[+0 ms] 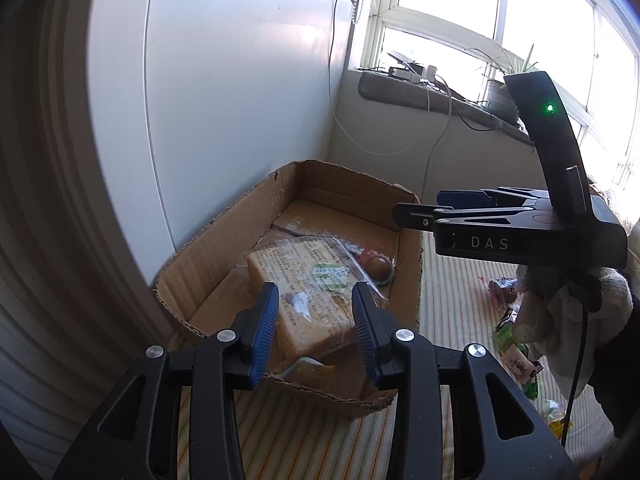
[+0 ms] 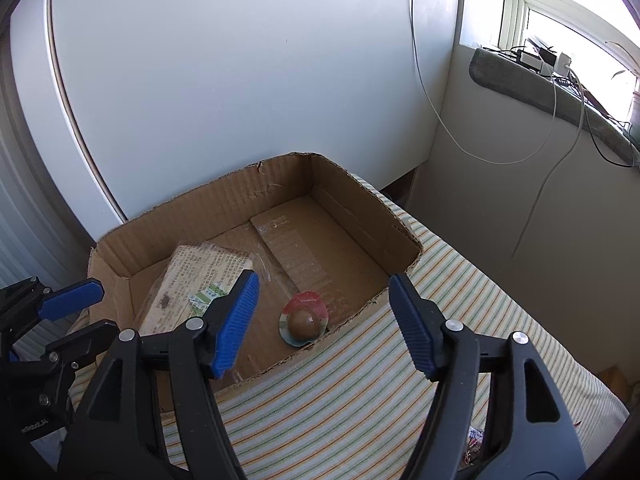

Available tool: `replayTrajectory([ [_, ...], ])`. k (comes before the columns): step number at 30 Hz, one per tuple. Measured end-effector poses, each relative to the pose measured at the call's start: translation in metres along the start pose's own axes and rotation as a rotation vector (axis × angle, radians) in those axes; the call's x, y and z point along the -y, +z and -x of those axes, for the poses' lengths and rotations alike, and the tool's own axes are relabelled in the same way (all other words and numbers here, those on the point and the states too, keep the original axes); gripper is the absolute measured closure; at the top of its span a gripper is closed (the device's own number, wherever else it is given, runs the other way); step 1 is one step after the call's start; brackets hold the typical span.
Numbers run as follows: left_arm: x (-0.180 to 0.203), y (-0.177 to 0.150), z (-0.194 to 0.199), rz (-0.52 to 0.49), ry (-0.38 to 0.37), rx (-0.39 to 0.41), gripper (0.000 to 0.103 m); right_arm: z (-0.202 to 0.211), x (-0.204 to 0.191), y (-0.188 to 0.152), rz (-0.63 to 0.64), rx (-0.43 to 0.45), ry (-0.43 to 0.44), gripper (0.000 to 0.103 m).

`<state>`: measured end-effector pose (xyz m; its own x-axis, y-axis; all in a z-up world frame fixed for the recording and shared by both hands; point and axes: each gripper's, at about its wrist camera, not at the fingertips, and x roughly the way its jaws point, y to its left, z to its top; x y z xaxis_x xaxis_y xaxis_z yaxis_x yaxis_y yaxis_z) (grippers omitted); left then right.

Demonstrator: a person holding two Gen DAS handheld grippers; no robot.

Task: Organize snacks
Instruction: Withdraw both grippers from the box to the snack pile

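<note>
Closest up, the left gripper (image 1: 315, 312) has its jaws apart and empty, hanging over the near edge of the cardboard box (image 1: 192, 256). The right gripper (image 2: 322, 312) is spread even wider, nothing in it either. Down in the box there's a wrapped bread loaf (image 1: 308, 292) on the left side and a small round brown snack (image 2: 303, 322) in a clear packet just beside it. More snack packets (image 1: 516, 356) are scattered on the striped cloth (image 2: 360, 380) off to the right. Behind it all, the window sill (image 1: 420, 92).
</note>
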<state>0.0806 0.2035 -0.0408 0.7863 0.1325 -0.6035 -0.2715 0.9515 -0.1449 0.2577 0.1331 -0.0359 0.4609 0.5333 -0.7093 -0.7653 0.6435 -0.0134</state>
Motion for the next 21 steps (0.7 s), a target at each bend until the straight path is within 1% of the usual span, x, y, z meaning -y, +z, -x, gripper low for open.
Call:
replayTrajectory([
  [5, 0.007, -0.001, 0.009, -0.004, -0.008, 0.008, 0.067, 0.014, 0.003, -0.004, -0.001, 0.010, -0.009, 0.032],
  [8, 0.012, -0.002, 0.016, -0.008, -0.014, 0.016, 0.067, 0.025, 0.006, -0.007, -0.006, 0.017, -0.018, 0.025],
  [10, 0.016, -0.003, 0.021, -0.010, -0.018, 0.021, 0.067, 0.034, 0.010, -0.010, -0.015, 0.025, -0.022, 0.018],
  [11, 0.018, -0.004, 0.023, -0.011, -0.021, 0.022, 0.066, 0.039, 0.012, -0.012, -0.020, 0.029, -0.022, 0.018],
  [13, 0.023, -0.005, 0.026, -0.015, -0.028, 0.023, 0.061, 0.047, 0.016, -0.016, -0.028, 0.029, -0.024, 0.017],
  [14, 0.026, -0.006, 0.028, -0.017, -0.034, 0.023, 0.055, 0.052, 0.018, -0.019, -0.029, 0.028, -0.028, 0.017],
  [15, 0.029, -0.008, 0.029, -0.020, -0.039, 0.024, 0.053, 0.056, 0.021, -0.022, -0.032, 0.029, -0.031, 0.017],
  [18, 0.039, -0.011, 0.031, -0.029, -0.056, 0.018, 0.051, 0.072, 0.029, -0.035, -0.044, 0.031, -0.040, 0.017],
  [21, 0.049, -0.015, 0.031, -0.038, -0.074, 0.009, 0.050, 0.090, 0.038, -0.052, -0.063, 0.037, -0.052, 0.017],
])
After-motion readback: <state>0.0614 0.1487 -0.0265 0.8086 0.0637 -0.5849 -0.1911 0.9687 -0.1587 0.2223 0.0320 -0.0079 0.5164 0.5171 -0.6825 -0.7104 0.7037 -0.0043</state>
